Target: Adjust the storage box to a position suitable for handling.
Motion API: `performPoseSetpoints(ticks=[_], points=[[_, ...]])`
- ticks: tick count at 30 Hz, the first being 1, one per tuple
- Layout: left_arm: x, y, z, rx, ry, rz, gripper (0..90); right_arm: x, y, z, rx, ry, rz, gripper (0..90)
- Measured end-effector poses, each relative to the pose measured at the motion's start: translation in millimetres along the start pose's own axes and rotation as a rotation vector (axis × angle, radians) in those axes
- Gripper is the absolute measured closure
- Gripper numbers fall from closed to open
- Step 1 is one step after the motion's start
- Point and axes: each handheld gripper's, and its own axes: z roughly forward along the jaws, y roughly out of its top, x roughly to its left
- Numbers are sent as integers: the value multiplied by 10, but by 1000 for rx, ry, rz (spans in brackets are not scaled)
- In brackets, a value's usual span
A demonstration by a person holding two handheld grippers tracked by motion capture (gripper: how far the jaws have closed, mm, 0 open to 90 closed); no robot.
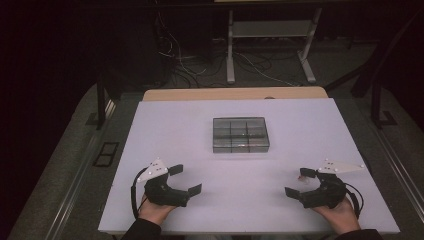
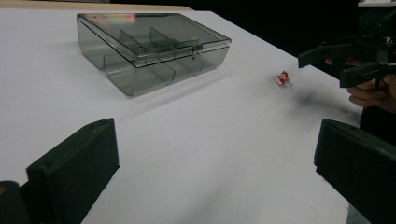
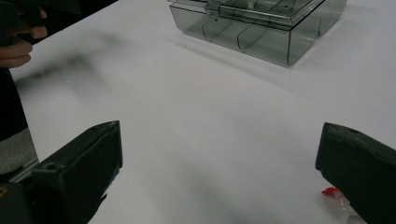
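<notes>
A clear grey compartment box with its lid closed sits in the middle of the white table; the same box lies ahead of both grippers. A tiny red and white object lies on the table beside the right gripper's far jaw. My left gripper rests at the front left, open and empty. My right gripper rests at the front right, open, nothing between its jaws.
The table stands over a dark floor with cables and a white stand's legs behind it. A wooden edge shows past the table's far side. Bare tabletop lies between the grippers and around the box.
</notes>
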Motion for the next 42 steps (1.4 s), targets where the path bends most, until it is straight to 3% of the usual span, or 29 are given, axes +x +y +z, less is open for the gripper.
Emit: performPoseSetpoints(ticks=[22, 42], points=[[-34, 230, 85, 53, -10, 16, 0, 15, -13, 12, 14, -3, -3, 5], [65, 488, 187, 81, -19, 26, 0, 13, -16, 9, 14, -1, -4, 5]])
